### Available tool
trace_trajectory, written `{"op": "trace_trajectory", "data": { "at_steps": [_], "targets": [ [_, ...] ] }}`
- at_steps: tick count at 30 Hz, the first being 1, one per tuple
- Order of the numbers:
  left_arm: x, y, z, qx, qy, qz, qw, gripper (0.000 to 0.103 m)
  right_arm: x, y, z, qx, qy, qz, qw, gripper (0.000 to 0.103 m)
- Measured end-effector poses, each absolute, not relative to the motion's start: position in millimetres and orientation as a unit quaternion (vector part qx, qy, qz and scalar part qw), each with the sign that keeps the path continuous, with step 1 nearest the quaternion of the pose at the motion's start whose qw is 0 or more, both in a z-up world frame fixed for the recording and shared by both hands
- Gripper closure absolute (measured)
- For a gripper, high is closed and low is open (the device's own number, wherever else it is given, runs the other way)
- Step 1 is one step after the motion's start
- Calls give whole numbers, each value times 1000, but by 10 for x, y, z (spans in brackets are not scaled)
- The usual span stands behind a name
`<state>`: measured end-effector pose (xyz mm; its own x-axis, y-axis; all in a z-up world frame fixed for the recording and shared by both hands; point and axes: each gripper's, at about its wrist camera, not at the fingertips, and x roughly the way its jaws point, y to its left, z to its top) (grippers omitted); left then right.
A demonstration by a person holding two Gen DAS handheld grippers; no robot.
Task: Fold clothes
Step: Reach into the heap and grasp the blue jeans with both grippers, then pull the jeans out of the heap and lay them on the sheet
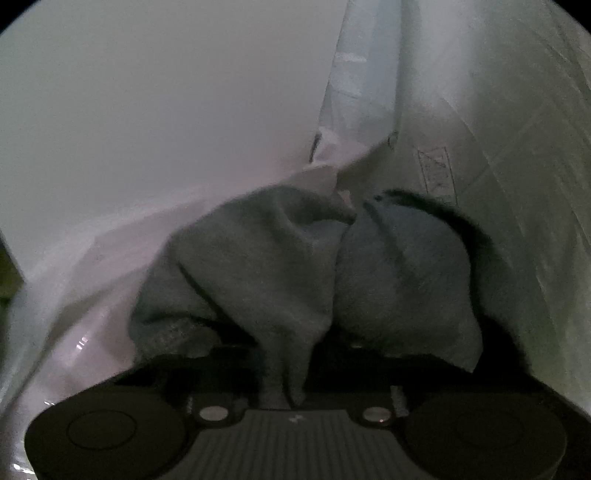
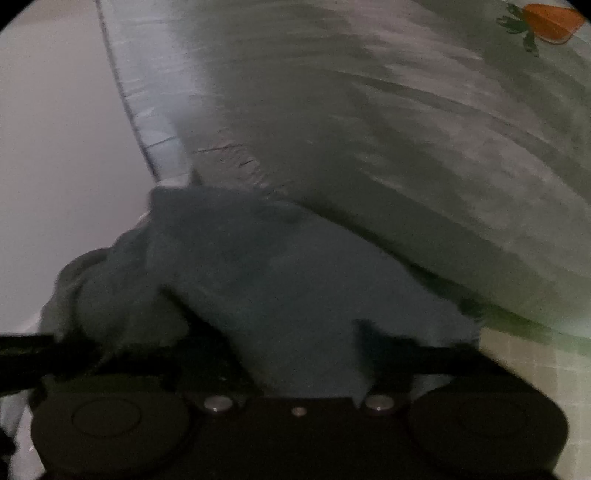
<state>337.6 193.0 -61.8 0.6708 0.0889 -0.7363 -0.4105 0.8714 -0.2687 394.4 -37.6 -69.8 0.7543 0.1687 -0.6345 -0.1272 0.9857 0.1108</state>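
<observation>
A grey knit garment [image 1: 258, 258] lies bunched right in front of my left gripper [image 1: 288, 354]. A narrow fold of it runs down between the jaws, which are shut on it, and the cloth hides most of the fingers. In the right wrist view the same kind of grey-blue garment [image 2: 277, 288] drapes over my right gripper [image 2: 295, 369]. A thick fold passes between its dark fingers [image 2: 391, 347], and the jaws are shut on it. This view is blurred.
A white smooth surface [image 1: 147, 110] fills the left of the left wrist view, with clear plastic sheeting [image 1: 354, 92] beside it. A pale grid-patterned cover [image 1: 498, 155] lies to the right. The right wrist view shows a blurred grey cloth [image 2: 406, 129] with an orange print [image 2: 546, 22].
</observation>
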Motion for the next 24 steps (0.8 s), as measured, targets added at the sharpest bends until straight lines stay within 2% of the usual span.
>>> {"op": "trace_trajectory", "data": {
  "at_steps": [1,5,11,16,21,24],
  "targets": [
    [3360,1915,-578,-210,375,143,892,87,3948,-442,-664,39,335,77,938,98],
    [3179,1843,-307,-199,339,145,908,97,3671,-741,-370,36,263,40,963,99],
    [2604,1580,229,-178,285,108,936,98,2853,-1566,35,65,197,-41,977,99],
    [1993,1090,530,-148,264,45,952,99,1784,-2481,258,82,153,-134,976,99],
    [1441,401,464,-130,314,-58,939,98,908,-3365,173,83,166,-237,954,99],
    [1237,-90,198,-93,387,-112,911,87,595,-3743,-75,98,225,-275,930,99]
  ]
}}
